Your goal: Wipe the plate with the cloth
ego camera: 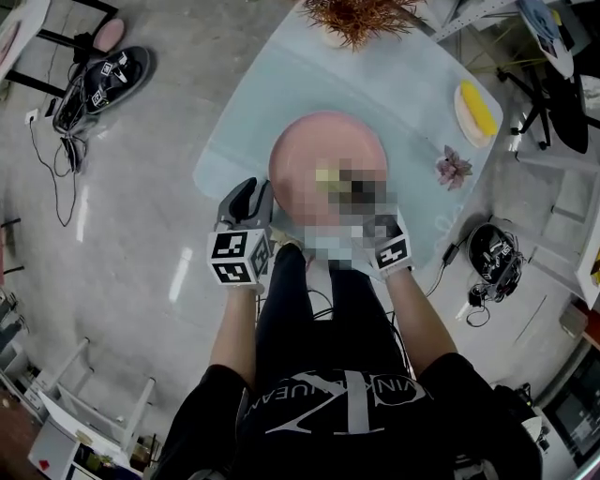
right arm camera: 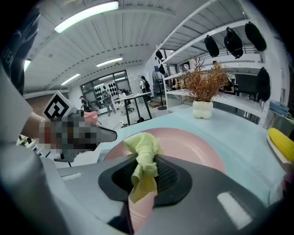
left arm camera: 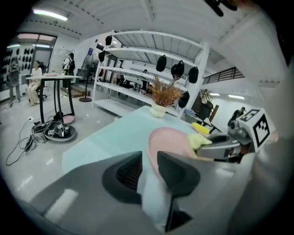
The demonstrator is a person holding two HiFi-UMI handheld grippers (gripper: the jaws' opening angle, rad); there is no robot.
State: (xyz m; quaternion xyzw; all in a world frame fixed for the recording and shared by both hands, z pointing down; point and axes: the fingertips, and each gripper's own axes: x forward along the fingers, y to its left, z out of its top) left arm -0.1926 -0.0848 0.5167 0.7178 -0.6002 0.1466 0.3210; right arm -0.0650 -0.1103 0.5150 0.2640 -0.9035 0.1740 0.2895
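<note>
A round pink plate is over the near side of a pale glass table. My left gripper is shut on the plate's near left rim; in the left gripper view the jaws pinch the edge of the plate. My right gripper is shut on a crumpled yellow cloth, which rests on the near part of the plate. The cloth shows in the head view just ahead of the right gripper, partly under a mosaic patch.
A pot of dried brown plant stands at the table's far edge. A yellow object on a white dish and a small pinkish flower lie to the right. Cabled devices sit on the floor at left and right.
</note>
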